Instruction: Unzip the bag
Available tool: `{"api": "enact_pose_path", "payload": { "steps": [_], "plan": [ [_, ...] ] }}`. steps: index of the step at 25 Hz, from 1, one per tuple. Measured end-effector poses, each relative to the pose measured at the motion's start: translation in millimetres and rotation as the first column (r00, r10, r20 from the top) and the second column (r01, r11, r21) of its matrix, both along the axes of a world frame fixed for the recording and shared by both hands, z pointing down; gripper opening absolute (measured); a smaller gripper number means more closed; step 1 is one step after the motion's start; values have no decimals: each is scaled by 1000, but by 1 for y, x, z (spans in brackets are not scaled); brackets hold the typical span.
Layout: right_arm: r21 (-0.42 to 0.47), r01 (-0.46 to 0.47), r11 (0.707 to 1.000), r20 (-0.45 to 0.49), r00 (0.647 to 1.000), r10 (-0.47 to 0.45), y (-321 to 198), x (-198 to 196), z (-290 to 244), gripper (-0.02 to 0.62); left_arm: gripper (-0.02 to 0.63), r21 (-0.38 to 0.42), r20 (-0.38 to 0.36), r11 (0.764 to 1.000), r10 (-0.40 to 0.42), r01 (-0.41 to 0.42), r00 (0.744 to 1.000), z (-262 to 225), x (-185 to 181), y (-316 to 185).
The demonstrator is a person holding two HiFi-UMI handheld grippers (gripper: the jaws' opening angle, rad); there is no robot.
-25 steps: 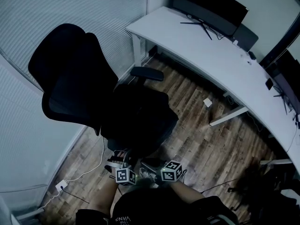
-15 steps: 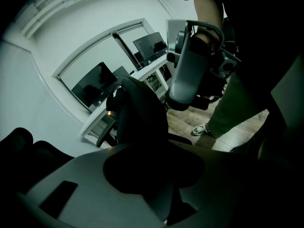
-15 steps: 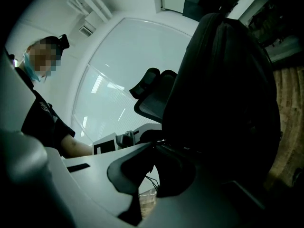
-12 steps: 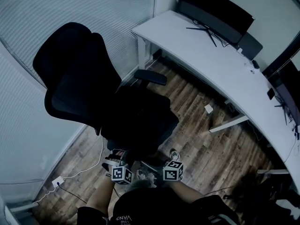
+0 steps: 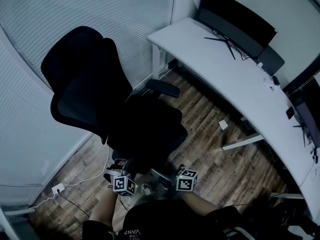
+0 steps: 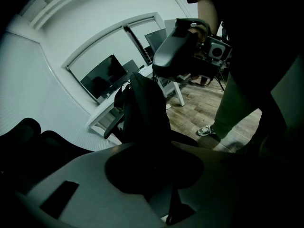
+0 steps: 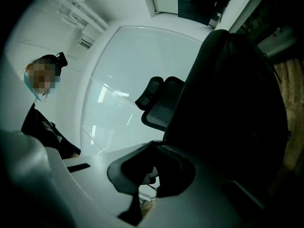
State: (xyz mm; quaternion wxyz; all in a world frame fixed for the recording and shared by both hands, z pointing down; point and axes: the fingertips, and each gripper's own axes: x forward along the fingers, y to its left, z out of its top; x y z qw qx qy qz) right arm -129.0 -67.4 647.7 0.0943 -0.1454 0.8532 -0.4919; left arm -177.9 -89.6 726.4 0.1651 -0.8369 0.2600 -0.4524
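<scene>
Black bag (image 6: 145, 108) upright on chair (image 5: 85, 84) seat. Left gripper (image 6: 152, 179) jaws just closing, grasping bag fabric. Right gripper (image 7: 148, 177) jaws clenched. Open wood floor (image 5: 215, 154) runs between chair, desk (image 5: 225, 79) edge.

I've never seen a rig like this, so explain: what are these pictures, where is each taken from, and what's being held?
No robot: a person holds a gripper in each hand. One picture looks down from the person's head at a black office chair, white desk and wooden floor. The other two ride on the grippers. The left gripper has just been closing its jaws, the dark bag between them. The right gripper has its jaws shut; on what, it's too dark to tell.
</scene>
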Motion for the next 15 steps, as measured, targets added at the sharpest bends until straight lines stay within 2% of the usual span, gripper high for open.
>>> {"api": "enact_pose_path", "payload": {
  "steps": [5,15],
  "plan": [
    [-26,5,1000,44,999,-3,-12,19,-12,46,95,2,16,999,-52,52,999,-6,5,-5],
    [-30,54,998,69,996,-52,-40,50,-26,46,84,8,10,987,-163,163,987,-19,20,-24]
  ]
}}
